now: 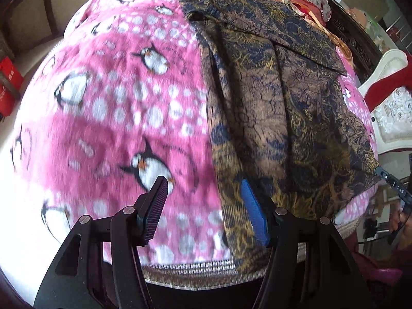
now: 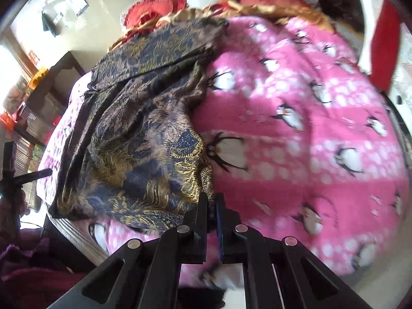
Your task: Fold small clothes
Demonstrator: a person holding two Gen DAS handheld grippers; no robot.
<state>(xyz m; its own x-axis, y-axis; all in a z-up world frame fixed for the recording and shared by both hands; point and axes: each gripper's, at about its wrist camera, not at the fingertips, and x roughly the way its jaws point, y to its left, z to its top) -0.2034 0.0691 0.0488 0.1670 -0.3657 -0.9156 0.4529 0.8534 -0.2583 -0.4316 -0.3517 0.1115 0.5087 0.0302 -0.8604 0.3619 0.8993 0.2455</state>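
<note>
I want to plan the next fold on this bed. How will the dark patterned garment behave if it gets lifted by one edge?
Probably floppy: the patterned garment lies in soft creases and drapes over the pink penguin blanket. It looks thin and light, since the right tool pinches its corner between nearly closed fingers. It may slide a little; the weave looks smooth. The left tool stands open at its near edge.

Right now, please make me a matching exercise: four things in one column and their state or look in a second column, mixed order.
1. left tongs
2. right tongs
3. patterned garment
4. blanket

a. pink with penguins
b. open, over the garment's edge
c. brown, blue and gold, partly folded
d. shut on a garment corner

Pairs: 1-b, 2-d, 3-c, 4-a
</note>
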